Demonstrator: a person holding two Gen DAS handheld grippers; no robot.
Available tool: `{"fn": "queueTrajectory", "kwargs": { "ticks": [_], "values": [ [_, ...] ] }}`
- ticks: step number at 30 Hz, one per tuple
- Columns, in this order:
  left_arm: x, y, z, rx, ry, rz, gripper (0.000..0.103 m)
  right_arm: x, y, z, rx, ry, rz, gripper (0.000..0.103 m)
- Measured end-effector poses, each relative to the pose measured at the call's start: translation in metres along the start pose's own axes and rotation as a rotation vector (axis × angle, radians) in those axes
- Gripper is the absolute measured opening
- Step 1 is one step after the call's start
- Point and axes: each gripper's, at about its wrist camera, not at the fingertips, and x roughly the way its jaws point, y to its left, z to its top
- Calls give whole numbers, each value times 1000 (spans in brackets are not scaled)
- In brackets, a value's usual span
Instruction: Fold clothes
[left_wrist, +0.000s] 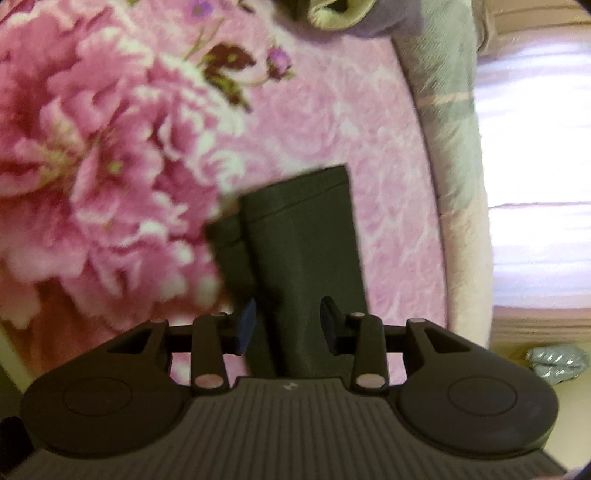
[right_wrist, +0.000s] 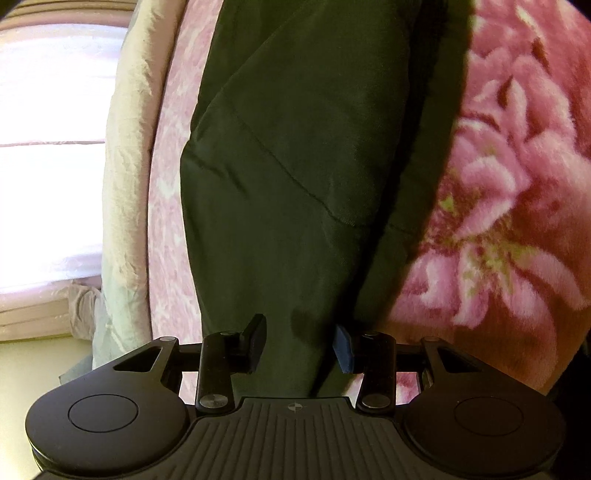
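Note:
A dark green garment (left_wrist: 303, 240), seemingly trousers with two leg hems at its far end, lies on a pink flowered blanket (left_wrist: 92, 166). My left gripper (left_wrist: 288, 326) hovers over its near part. The jaws stand apart and the cloth runs beneath and between them, passing under the right finger, with no pad pressing on it. In the right wrist view the same garment (right_wrist: 295, 166) fills the middle and narrows into a bunch at my right gripper (right_wrist: 300, 345), whose pads close against that bunched cloth from both sides.
A pale quilted bed edge (left_wrist: 450, 147) (right_wrist: 125, 166) borders the blanket (right_wrist: 498, 221), with a bright curtained window (left_wrist: 535, 147) beyond. Another grey and light green piece of clothing (left_wrist: 332, 14) lies at the blanket's far end. A silvery crumpled object (left_wrist: 557, 363) sits low beside the bed.

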Motion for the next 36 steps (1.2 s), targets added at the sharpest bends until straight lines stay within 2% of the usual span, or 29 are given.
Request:
{"fn": "queueTrajectory", "kwargs": {
  "ticks": [3, 6, 8, 9, 10, 11, 15, 17, 18, 19, 20, 21, 24, 25, 26, 27, 28, 29, 34, 36],
  "values": [
    [16, 2, 2, -49, 10, -5, 33, 2, 0, 3, -1, 2, -3, 43],
    [27, 5, 2, -50, -9, 15, 32, 1, 1, 7, -7, -10, -9, 43],
    [28, 5, 1, -25, -29, 14, 25, -2, 2, 10, -19, -26, -20, 43],
    [26, 3, 0, 6, -35, 15, 0, -3, 3, 11, -25, -34, -25, 32],
    [24, 1, -1, 43, -35, 8, 0, -4, 3, 13, -31, -42, -30, 14],
    [18, -1, -2, 75, -40, -7, 0, -5, 4, 14, -40, -48, -36, 2],
    [4, -8, -8, 195, -34, 2, 0, -8, 10, 15, -95, -50, -42, 2],
    [7, -8, -9, 187, -30, 6, 11, -6, 10, 7, -94, -44, -42, 3],
    [9, -6, -8, 161, -29, 7, 29, -4, 8, 7, -81, -36, -50, 3],
    [12, -4, -7, 132, -40, 15, 39, -3, 6, 8, -63, -29, -59, 5],
    [15, -2, -6, 104, -53, 23, 39, -4, 3, 4, -49, -26, -67, 22],
    [18, 1, -6, 87, -58, 27, 39, -5, 1, 0, -40, -25, -70, 34],
    [24, 4, -6, 105, -66, 31, 34, -5, 3, -2, -57, -33, -56, 34],
    [24, 3, -7, 124, -69, 31, 27, -6, 3, -2, -62, -38, -54, 34],
    [23, 1, -7, 144, -70, 23, 12, -7, 4, -2, -67, -44, -53, 34],
    [20, -1, -6, 165, -70, 14, 1, -8, 4, -3, -78, -55, -56, 29],
    [18, -4, -6, 185, -70, 4, 1, -9, 5, -3, -88, -66, -59, 14],
    [16, -6, -6, 206, -70, -6, 1, -10, 6, -3, -101, -74, -60, 3],
    [4, -9, -7, 272, -56, -35, 1, -24, 16, -4, -189, -88, -39, 3],
    [6, -4, -9, 293, -47, -2, 1, -28, 14, -6, -194, -92, -41, 3]
  ]
}}
